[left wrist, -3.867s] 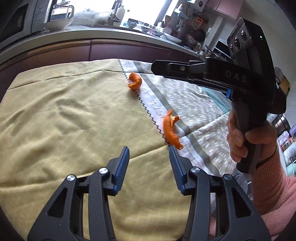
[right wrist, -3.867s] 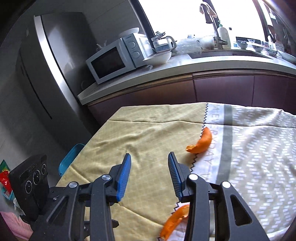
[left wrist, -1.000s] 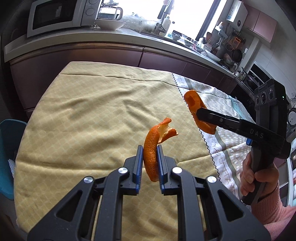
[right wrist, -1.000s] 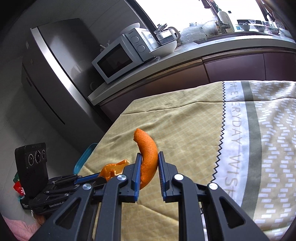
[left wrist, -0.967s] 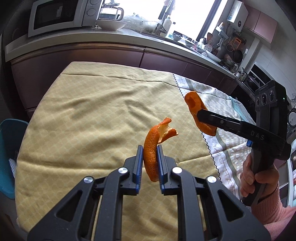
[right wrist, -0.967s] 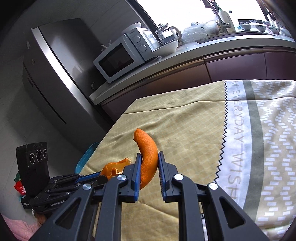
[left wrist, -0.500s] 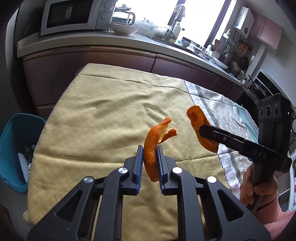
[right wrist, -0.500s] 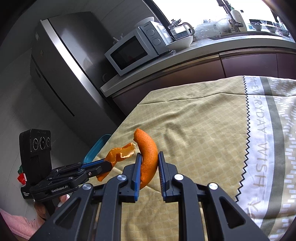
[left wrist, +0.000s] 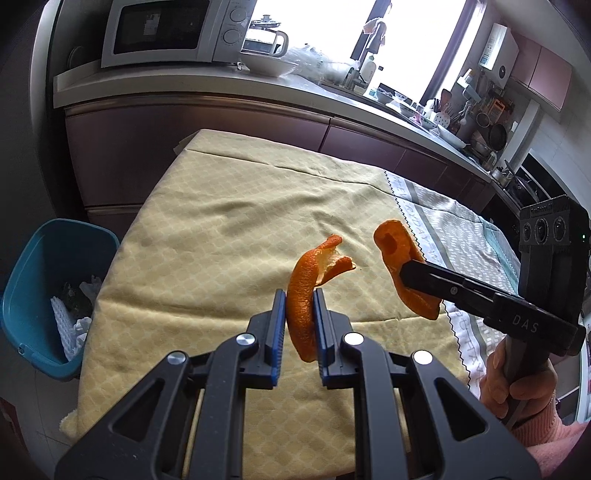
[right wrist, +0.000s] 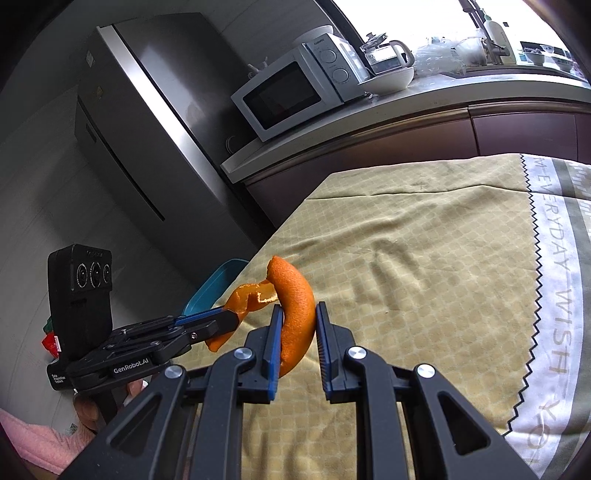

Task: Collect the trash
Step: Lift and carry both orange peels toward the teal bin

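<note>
My left gripper (left wrist: pixel 300 302) is shut on a long curled orange peel (left wrist: pixel 308 288) and holds it above the yellow tablecloth (left wrist: pixel 221 236). My right gripper (right wrist: pixel 297 318) is shut on a thicker curved orange peel (right wrist: pixel 295 302). In the left wrist view the right gripper (left wrist: pixel 404 273) holds its peel (left wrist: pixel 397 243) just right of mine. In the right wrist view the left gripper (right wrist: pixel 231 318) and its peel (right wrist: pixel 247 297) are at the left. A teal bin (left wrist: pixel 40 284) with white waste stands on the floor left of the table.
The table's left edge (left wrist: pixel 110 280) borders the bin. A counter (left wrist: pixel 184 88) with a microwave (left wrist: pixel 173 29) runs behind the table. A steel fridge (right wrist: pixel 147 147) stands at the left. The cloth's patterned grey part (right wrist: pixel 561 280) lies to the right.
Both grippers have carried their peels leftward over the table, nearer its left edge. The teal bin has come further into view. Both stay shut.
</note>
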Demonstrator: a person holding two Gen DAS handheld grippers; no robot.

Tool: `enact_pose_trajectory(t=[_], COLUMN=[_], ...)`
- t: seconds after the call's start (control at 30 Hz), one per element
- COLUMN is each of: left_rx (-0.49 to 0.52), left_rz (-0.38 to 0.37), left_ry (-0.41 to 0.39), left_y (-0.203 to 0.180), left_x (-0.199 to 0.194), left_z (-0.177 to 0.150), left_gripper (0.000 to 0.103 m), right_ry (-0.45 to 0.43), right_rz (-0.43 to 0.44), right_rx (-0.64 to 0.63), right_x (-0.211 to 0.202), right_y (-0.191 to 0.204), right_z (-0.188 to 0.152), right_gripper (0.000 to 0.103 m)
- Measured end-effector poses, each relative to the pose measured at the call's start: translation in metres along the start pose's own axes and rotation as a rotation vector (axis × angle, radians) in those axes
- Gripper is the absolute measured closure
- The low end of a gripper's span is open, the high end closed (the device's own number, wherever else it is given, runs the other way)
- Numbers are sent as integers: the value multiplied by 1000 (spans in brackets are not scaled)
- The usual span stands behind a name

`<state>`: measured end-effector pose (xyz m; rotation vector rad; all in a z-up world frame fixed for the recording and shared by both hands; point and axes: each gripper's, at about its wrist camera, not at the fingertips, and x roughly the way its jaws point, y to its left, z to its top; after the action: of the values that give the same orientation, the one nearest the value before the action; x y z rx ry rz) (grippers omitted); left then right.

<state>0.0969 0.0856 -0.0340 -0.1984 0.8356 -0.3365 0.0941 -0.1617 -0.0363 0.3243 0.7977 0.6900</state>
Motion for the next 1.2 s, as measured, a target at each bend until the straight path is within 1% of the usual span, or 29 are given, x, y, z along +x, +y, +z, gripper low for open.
enact_pose_trajectory(t=[0.77, 1.2], left_rx=[-61, -100], left_rz=[39, 70], left_ry=[-33, -49], left_y=[28, 48], left_x=[-22, -31], left_z=[-2, -4], left_gripper=[88, 88], right_ry=[42, 67], right_rz=[50, 89], right_rx=[-40, -66], right_x=[32, 54], right_y=[32, 54], right_z=[1, 8], right_gripper=[87, 87])
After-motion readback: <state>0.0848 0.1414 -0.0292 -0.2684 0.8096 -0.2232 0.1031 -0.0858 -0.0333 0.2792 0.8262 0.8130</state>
